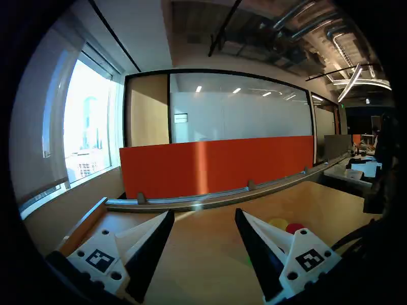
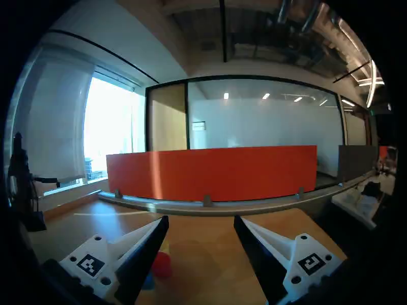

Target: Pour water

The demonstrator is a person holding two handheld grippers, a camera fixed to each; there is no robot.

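Nearest, in the left gripper view, the left gripper (image 1: 204, 212) is seen low in the picture with its two fingers held well apart and nothing between them but bare table (image 1: 203, 274). Just beside the right finger, on the table, a yellow piece (image 1: 278, 222) and a red piece (image 1: 294, 227) are seen touching each other; they are partly hidden by the finger, and whether they are cups cannot be told. At the far edge of the table a metal rail (image 1: 203, 201) is laid from left to right, and behind it an orange partition (image 1: 219, 162) is set upright. A glass wall (image 1: 239, 112) is seen farther off, and a bright window (image 1: 86, 132) on the left.

In the right gripper view, the right gripper (image 2: 201, 217) is likewise held spread, with nothing gripped. The red piece (image 2: 162, 264) is seen near, just beside the left finger and half covered by it, with a blue piece (image 2: 148, 281) nearer and lower, mostly hidden. The table (image 2: 203, 264), the rail (image 2: 219, 207), the partition (image 2: 213, 173) and the window (image 2: 109, 132) are seen again beyond. At the far left a dark stand (image 2: 20, 178) is seen upright; what it is cannot be told
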